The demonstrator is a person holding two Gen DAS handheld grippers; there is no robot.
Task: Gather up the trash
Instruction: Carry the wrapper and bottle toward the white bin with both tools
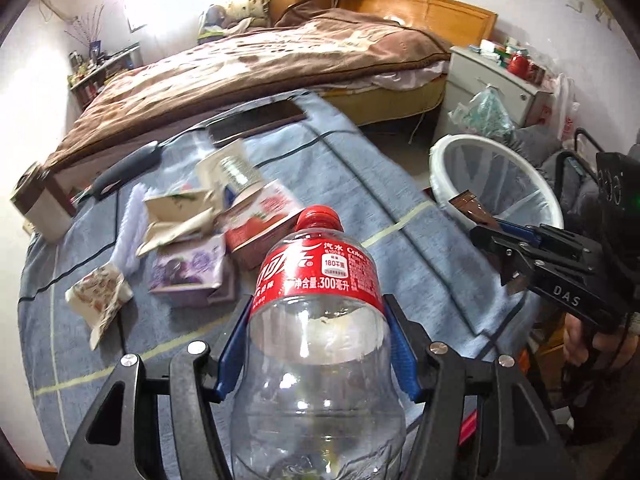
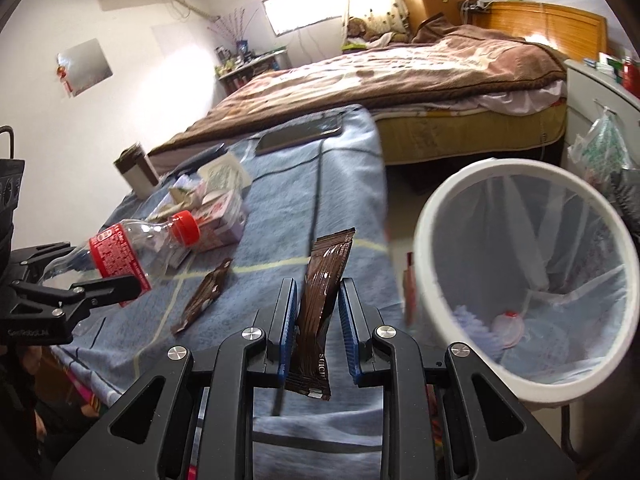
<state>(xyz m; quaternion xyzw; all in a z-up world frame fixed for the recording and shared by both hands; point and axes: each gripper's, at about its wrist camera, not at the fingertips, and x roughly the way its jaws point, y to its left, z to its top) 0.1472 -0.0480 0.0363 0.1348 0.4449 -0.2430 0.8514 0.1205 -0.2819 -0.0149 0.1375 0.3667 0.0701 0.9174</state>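
Left tool [image 1: 316, 344] is clamped on an empty cola bottle [image 1: 316, 320], right tool [image 2: 318, 308] pinches a brown wrapper [image 2: 320, 292] just beside the white bin [image 2: 440, 208]. Bin's mesh liner holds a red-capped bottle [image 2: 507, 322]. Cartons [image 1: 200, 248] sit piled on the blue-covered tabletop [image 1: 340, 168].

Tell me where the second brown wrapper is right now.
In the right wrist view, the second brown wrapper lies flat on the blue blanket, lower left, just below the held cola bottle.
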